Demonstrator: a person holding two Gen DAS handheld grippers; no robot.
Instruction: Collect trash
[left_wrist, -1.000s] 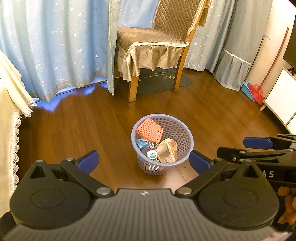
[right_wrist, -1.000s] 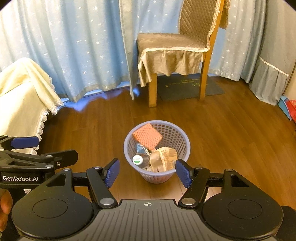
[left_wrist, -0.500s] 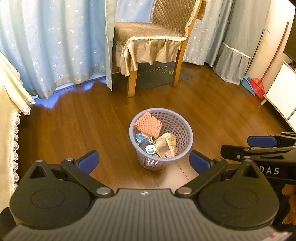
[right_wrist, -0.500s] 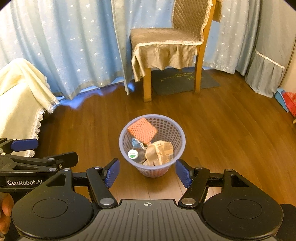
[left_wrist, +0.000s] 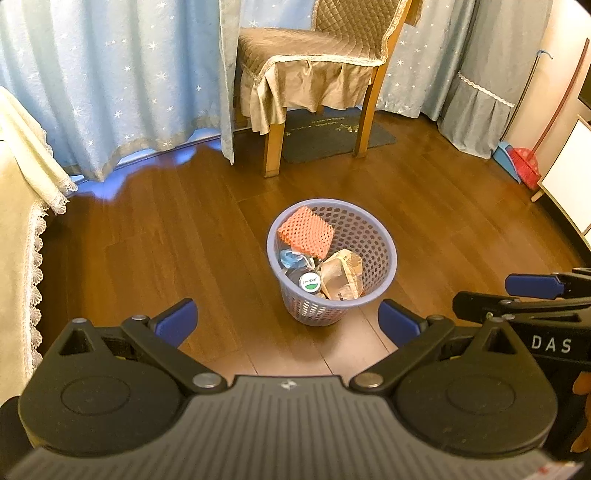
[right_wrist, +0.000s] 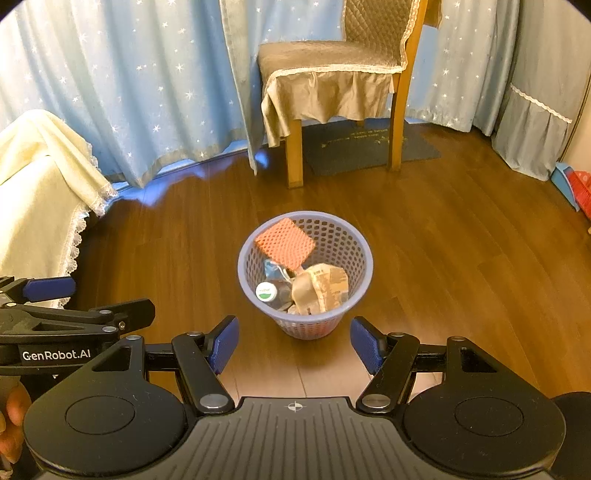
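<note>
A lilac perforated basket (left_wrist: 373, 236) (right_wrist: 343, 240) stands on the wooden floor ahead of both grippers. Inside it lie an orange mesh piece (left_wrist: 306, 232) (right_wrist: 285, 243), a crumpled brown paper bag (left_wrist: 341, 275) (right_wrist: 320, 286), a bottle with a white and green cap (left_wrist: 309, 281) (right_wrist: 266, 291) and a bluish wrapper (left_wrist: 293, 257). My left gripper (left_wrist: 286, 322) is open and holds nothing, some way back from the basket. My right gripper (right_wrist: 294, 344) is likewise open with nothing between its fingers. Each gripper shows at the edge of the other's view.
A wooden chair (left_wrist: 317, 70) with a brown quilted cover stands behind the basket, over a dark mat (left_wrist: 332, 134). Blue starred curtains (left_wrist: 110, 74) hang at the back. A cream lace-edged cloth (left_wrist: 18, 229) drapes at the left. A red broom and blue dustpan (left_wrist: 517, 162) lean at the right.
Both views have pulled back and tilted slightly, so the basket appears a little farther away. The jaws of both grippers stay as they were, and the trash in the basket is unmoved.
</note>
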